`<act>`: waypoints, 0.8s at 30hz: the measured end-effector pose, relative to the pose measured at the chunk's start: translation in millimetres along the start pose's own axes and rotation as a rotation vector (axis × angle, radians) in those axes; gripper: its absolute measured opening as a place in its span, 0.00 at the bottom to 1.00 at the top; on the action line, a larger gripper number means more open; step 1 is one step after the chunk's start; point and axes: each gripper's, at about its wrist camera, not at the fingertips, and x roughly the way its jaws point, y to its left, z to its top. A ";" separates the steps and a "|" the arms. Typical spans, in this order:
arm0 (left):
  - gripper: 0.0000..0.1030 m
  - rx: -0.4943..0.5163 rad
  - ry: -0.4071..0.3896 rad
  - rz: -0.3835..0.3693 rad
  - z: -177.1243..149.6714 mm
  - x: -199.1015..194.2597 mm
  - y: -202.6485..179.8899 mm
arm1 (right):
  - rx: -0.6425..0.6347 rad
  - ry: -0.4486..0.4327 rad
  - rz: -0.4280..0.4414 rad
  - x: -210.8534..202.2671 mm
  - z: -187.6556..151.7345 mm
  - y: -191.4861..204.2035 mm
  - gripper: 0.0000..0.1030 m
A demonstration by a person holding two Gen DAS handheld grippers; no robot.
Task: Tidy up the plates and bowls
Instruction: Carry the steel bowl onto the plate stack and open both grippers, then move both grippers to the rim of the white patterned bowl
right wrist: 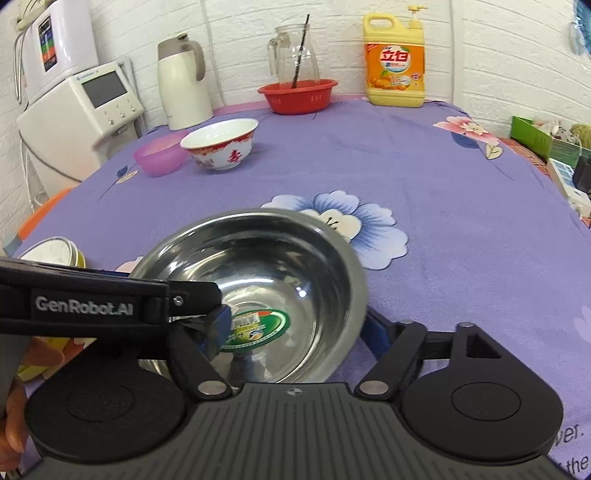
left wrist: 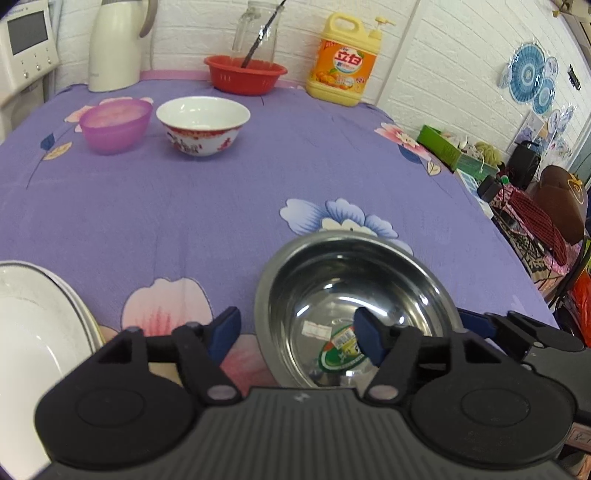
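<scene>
A steel bowl [left wrist: 354, 295] with a green label inside sits on the purple cloth near the front; it also shows in the right wrist view [right wrist: 258, 266]. My left gripper [left wrist: 295, 336] is open, astride the bowl's left rim, one finger inside. My right gripper [right wrist: 299, 325] is open, astride the bowl's right rim, with one finger inside next to the left gripper's finger [right wrist: 192, 291]. White stacked plates [left wrist: 40, 332] lie at the front left. A white and red bowl [left wrist: 203, 123] and a purple bowl [left wrist: 114, 123] stand at the back left.
A red basket [left wrist: 245, 74], a glass jug [left wrist: 256, 29], a white thermos [left wrist: 116, 40] and a yellow detergent bottle [left wrist: 343, 62] line the back wall. A white appliance [right wrist: 81, 110] stands left of the table. Clutter lies beyond the table's right edge [left wrist: 517, 177].
</scene>
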 end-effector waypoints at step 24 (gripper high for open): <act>0.76 -0.010 -0.091 0.060 36.6 -27.5 27.7 | -0.041 -0.110 0.086 -22.9 45.5 -19.9 1.00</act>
